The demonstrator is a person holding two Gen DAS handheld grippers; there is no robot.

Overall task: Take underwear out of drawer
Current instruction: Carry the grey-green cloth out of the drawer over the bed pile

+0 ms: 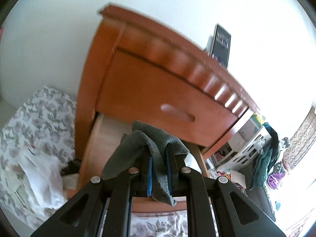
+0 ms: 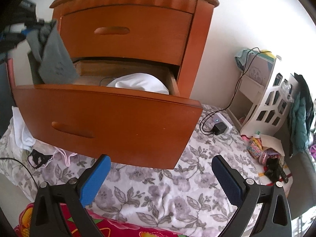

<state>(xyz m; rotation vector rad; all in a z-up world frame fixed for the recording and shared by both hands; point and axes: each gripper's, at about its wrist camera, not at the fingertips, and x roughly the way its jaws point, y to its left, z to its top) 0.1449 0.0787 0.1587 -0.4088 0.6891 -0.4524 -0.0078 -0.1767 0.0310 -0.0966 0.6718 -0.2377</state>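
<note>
Left wrist view: grey underwear (image 1: 158, 158) is pinched between the nearly closed jaws of the left hand-held gripper (image 1: 159, 169), draping over its fingertips, above the open drawer (image 2: 110, 114). Right hand-held gripper (image 2: 160, 179) hangs wide open and empty, below the drawer front, well apart from the underwear.

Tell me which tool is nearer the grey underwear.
Left. The left tool is shut on the grey underwear, lifting it above the open drawer. The right tool is open and empty, below and in front of the drawer, apart from the garment.
</note>
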